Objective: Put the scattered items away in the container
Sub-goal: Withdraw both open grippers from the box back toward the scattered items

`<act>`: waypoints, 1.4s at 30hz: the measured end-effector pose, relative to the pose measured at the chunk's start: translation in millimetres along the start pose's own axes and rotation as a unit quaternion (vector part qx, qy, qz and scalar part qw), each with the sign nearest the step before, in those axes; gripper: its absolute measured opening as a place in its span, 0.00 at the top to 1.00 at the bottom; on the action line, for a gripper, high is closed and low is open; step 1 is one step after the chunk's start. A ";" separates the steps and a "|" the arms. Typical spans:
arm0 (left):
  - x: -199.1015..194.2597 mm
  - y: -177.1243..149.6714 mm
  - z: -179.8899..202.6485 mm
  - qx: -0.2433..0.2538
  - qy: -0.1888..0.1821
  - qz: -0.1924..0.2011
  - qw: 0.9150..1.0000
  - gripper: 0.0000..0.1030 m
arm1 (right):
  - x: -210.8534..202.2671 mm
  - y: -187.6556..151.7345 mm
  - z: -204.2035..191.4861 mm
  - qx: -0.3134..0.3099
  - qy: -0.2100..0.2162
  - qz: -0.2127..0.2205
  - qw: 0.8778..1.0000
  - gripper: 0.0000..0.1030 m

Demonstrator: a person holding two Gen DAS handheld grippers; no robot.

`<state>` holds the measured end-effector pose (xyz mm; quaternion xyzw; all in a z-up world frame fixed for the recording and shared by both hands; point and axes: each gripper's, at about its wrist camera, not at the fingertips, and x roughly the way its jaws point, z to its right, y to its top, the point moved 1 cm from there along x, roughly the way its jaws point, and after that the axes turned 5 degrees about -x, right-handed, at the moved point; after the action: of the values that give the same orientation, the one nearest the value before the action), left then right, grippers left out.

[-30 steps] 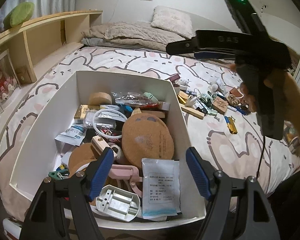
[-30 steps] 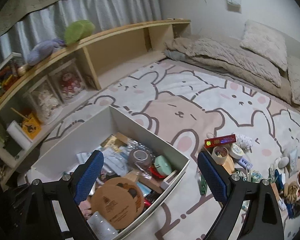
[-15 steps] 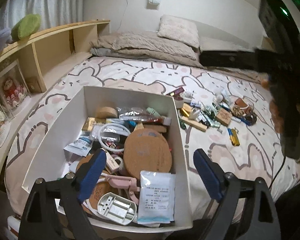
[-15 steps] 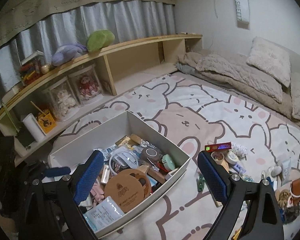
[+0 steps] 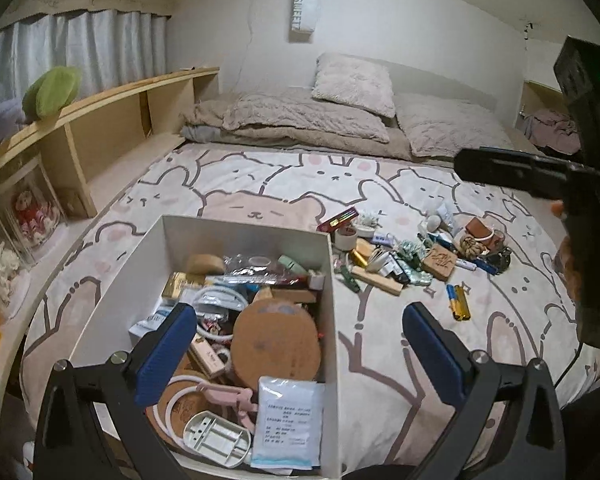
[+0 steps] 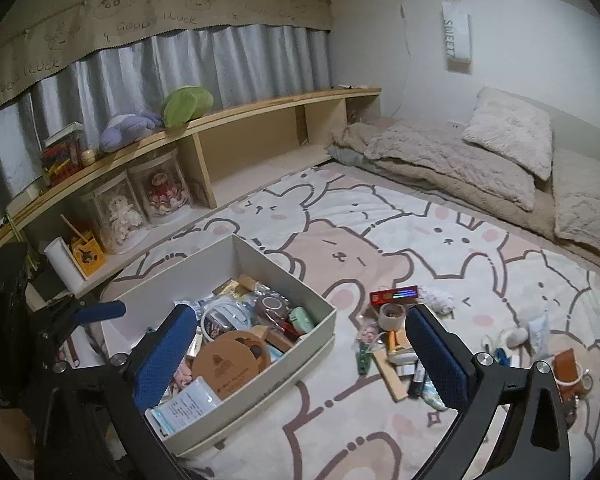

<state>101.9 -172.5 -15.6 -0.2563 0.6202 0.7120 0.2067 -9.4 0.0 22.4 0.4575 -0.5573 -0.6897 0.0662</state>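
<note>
Above box, empty wide-open grippers

A bed covered by a sheet printed with cartoon bears and rabbits fills the room. At its far end lie beige pillows and a folded blanket against a white wall. Along the left runs a wooden shelf under grey curtains. The light is dim.
</note>
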 end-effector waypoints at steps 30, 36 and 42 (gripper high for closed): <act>8.2 56.5 134.2 0.063 -0.095 0.044 0.993 0.00 | -128.5 -50.4 106.8 0.049 -0.136 0.053 0.988 0.00; 9.8 63.7 161.1 0.071 -0.116 0.059 0.989 0.00 | -150.1 -58.1 124.2 0.055 -0.160 0.056 0.984 0.00; 14.1 70.8 173.9 0.064 -0.132 0.067 0.987 0.00 | -164.8 -57.1 135.7 0.060 -0.177 0.067 0.980 0.00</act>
<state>28.7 -11.2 48.0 -0.1045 0.6476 0.7104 0.2550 13.2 216.3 61.5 0.2933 -0.6302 -0.7187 -0.0150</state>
